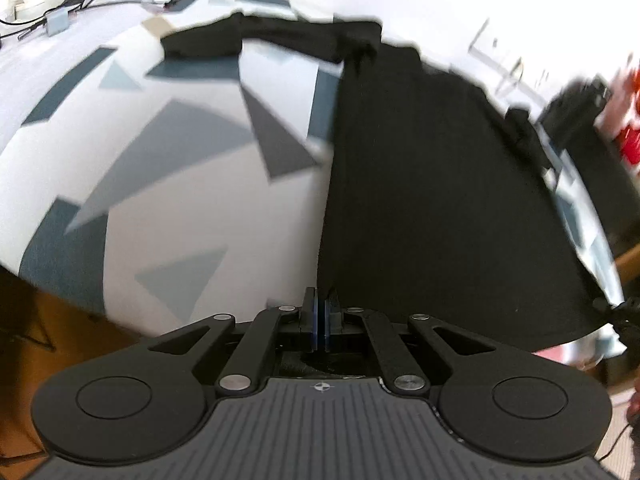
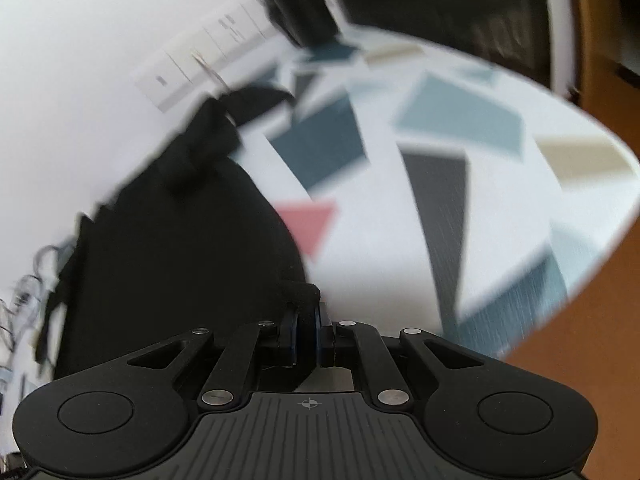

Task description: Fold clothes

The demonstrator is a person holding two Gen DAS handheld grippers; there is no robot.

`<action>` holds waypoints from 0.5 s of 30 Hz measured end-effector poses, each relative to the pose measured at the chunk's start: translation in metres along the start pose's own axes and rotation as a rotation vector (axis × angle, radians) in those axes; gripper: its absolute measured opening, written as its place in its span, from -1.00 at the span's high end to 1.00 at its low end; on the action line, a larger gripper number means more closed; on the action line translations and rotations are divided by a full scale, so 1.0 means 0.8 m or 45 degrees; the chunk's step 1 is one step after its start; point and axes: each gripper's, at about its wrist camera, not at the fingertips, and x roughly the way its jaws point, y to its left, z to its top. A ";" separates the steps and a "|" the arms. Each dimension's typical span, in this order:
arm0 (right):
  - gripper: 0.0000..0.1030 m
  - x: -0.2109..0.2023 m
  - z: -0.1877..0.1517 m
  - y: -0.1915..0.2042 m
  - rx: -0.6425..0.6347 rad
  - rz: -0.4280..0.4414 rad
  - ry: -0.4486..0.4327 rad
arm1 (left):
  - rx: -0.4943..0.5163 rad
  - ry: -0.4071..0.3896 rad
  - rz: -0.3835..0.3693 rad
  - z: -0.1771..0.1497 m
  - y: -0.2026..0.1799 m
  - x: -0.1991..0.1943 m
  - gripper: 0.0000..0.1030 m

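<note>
The left hand-held gripper (image 1: 321, 312) is pinching the near edge of the black garment (image 1: 432, 200), its jaws pressed together. The right hand-held gripper (image 2: 307, 320) is clamping another bunched edge of it. The garment is lying spread across the patterned tabletop (image 1: 180, 208).

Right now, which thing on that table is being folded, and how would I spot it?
Find the table's white cover with grey, blue and red shapes. On it lies the black garment, long sleeve stretched out. It is the only plain black cloth there.
</note>
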 end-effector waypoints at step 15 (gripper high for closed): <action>0.24 -0.073 -0.017 0.031 -0.016 -0.052 0.031 | 0.025 0.027 -0.012 -0.006 -0.005 -0.037 0.57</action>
